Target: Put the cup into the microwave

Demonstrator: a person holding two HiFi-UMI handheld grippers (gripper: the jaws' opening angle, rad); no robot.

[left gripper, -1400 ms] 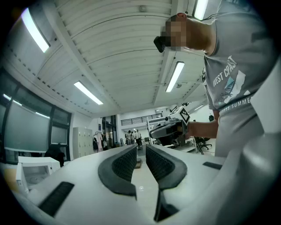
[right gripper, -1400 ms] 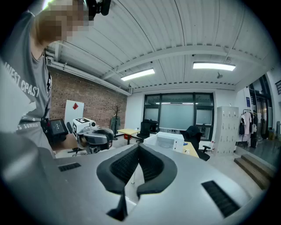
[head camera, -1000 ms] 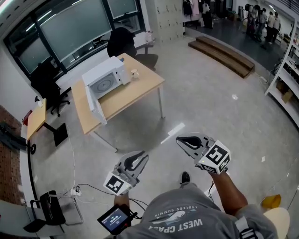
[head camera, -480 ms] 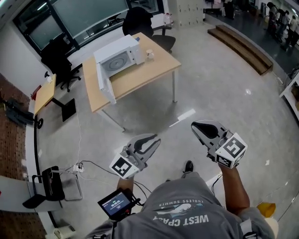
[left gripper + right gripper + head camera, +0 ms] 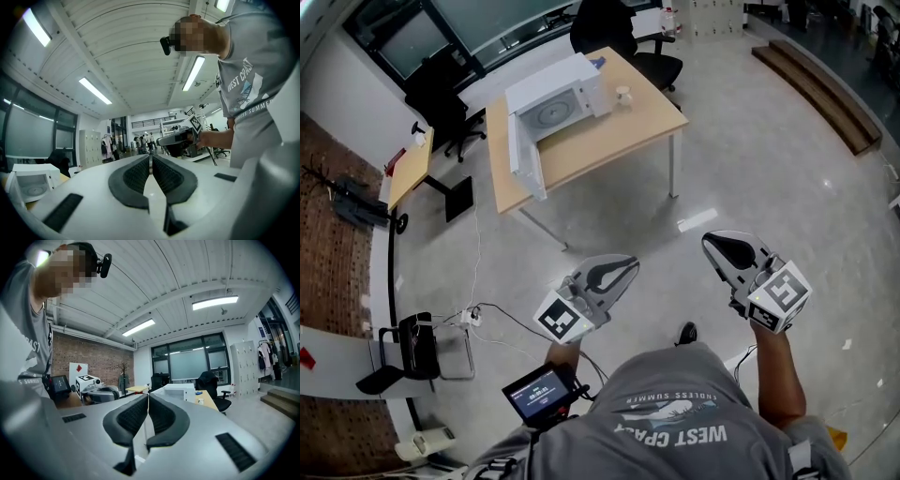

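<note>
A small white cup point(image 5: 623, 95) point(image 5: 201, 401) stands on the wooden table point(image 5: 609, 141), to the right of the white microwave point(image 5: 555, 101) point(image 5: 180, 391) point(image 5: 29, 180). The microwave door point(image 5: 521, 157) hangs open towards the table's front edge. Both grippers are held level over the floor, well short of the table. My left gripper point(image 5: 632, 266) point(image 5: 150, 158) is shut with nothing in it. My right gripper point(image 5: 711, 243) point(image 5: 147, 398) is also shut and holds nothing. Each gripper view shows the other gripper off to the side.
Black office chairs point(image 5: 614, 28) point(image 5: 441, 98) stand behind the table, and a small side table point(image 5: 411, 167) is to its left. A cable and power strip point(image 5: 472, 317) lie on the floor by a folding chair point(image 5: 417, 342). Wooden steps point(image 5: 825, 84) run along the right.
The person has walked towards the table, so the table and microwave sit nearer and more central in the head view. Both grippers travelled along with the person, still shut.
</note>
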